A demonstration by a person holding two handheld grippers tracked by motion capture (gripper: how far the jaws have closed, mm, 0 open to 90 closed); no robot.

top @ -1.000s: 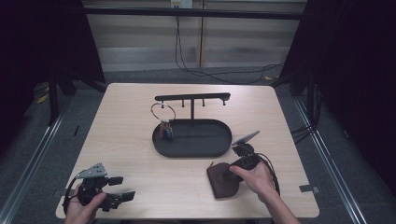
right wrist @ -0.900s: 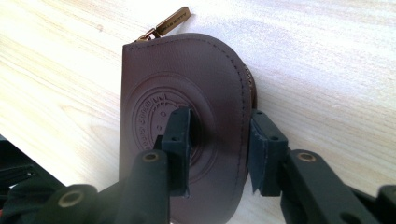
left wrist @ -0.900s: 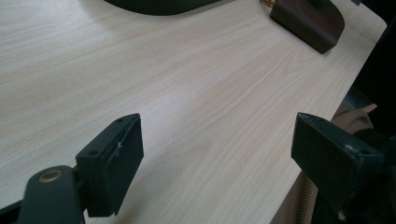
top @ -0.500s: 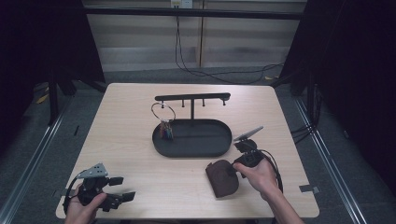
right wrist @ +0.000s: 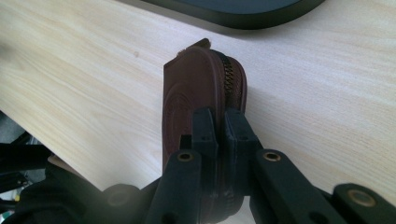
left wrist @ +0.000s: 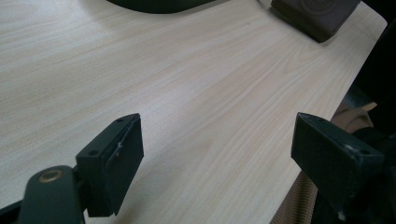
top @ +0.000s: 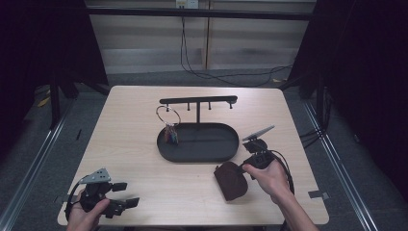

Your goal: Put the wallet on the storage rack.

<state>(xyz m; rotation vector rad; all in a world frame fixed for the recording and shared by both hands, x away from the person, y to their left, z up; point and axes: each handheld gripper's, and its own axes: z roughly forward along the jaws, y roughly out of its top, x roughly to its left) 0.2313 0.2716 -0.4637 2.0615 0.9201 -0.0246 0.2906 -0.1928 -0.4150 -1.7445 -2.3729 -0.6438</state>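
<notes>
Shifted a touch since a second ago: the right gripper [top: 243, 172] has nudged the brown zip pouch [right wrist: 201, 98] round on the table [top: 134, 144], jaws clamped tight on its near edge by the zipper. Likely a lift coming. Left gripper [left wrist: 217, 158] idles wide open, holding nothing. Beyond the pouch, the black tray [top: 202, 144]; its hanging key ring [top: 168, 115] is too small to read.

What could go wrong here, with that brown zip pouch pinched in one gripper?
The right gripper pinches the brown pouch only at its zipper edge, so it might slip or twist free if lifted. The black tray with its hanging key ring stands close by; a careless swing could knock it. The left gripper rests open near the table's edge and could slide off.
</notes>
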